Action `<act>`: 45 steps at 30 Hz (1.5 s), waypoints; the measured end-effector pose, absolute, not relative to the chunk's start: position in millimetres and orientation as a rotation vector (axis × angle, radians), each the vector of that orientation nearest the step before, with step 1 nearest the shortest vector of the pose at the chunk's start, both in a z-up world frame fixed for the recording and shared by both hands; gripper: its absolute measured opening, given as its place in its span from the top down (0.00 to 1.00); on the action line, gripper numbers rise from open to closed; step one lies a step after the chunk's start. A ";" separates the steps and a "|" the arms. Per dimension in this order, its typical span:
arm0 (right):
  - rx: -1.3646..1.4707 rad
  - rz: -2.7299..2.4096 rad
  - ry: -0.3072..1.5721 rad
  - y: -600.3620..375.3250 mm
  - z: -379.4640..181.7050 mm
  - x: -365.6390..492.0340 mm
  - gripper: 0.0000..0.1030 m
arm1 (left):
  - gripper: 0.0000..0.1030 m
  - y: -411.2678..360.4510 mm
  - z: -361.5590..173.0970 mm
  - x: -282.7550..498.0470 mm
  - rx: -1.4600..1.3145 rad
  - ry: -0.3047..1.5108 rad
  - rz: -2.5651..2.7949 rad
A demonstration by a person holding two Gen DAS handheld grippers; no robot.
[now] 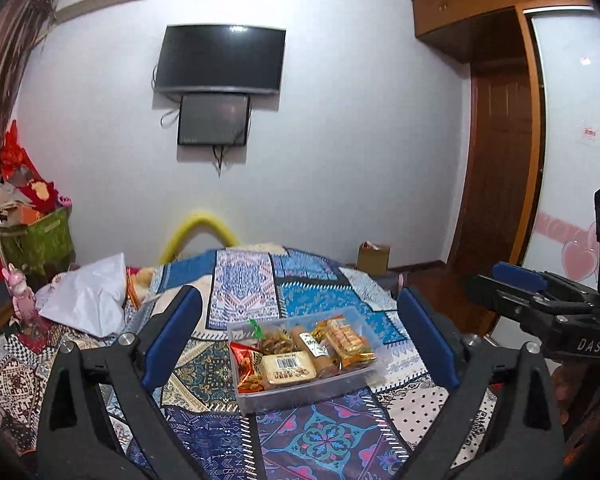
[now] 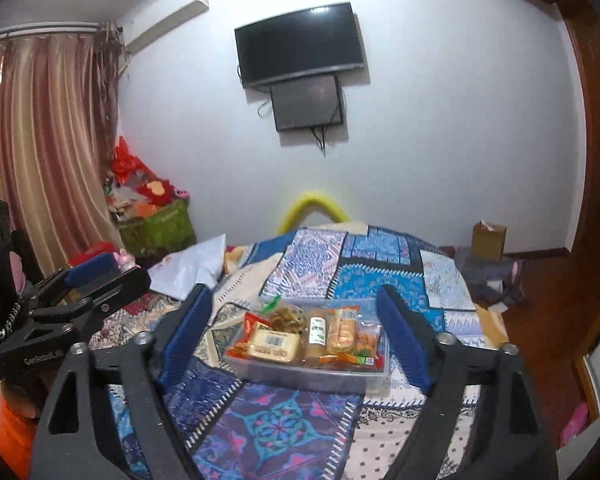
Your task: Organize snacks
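Ahead, a clear snack box (image 1: 342, 388) full of packets rests on the patchwork-quilted bed (image 1: 260, 292); both the left gripper (image 1: 300, 348) and right gripper (image 2: 296, 336) hover with fingers apart, holding nothing. 2 screens (image 1: 220, 60) hang on the white wall.

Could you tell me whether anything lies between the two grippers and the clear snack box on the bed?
Nothing visible does. Only bare patchwork bedspread separates the open left gripper and right gripper from the snack box.

Patchwork-covered bed (image 1: 244, 280): clear snack container (image 1: 300, 394), white bag (image 1: 88, 296) on it.
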State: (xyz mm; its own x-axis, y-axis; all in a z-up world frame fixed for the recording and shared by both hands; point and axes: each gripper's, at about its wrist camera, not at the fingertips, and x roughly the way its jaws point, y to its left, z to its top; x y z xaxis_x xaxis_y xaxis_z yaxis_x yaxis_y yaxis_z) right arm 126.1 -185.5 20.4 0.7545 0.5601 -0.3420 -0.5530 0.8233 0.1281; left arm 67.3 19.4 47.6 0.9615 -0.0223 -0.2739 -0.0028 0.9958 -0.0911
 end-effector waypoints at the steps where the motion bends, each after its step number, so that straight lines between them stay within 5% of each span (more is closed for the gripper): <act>1: 0.020 0.608 0.376 -185.7 20.8 124.0 0.14 | 0.02 18.7 48.9 63.8 -0.087 0.271 -0.011; 7: 0.031 0.591 0.349 -187.3 20.0 110.0 0.01 | 0.01 16.0 54.8 44.2 -0.072 0.243 -0.012; 45: 0.028 0.593 0.349 -190.3 14.4 98.7 0.00 | 0.01 19.7 46.3 42.9 -0.090 0.274 -0.010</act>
State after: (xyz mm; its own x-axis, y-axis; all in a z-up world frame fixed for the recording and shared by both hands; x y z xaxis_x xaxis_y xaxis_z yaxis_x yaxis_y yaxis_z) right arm 98.7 -190.3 14.4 0.7726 0.5518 -0.3140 -0.5423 0.8308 0.1256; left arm 42.9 19.7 46.3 0.9626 -0.0219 -0.2699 -0.0027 0.9959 -0.0901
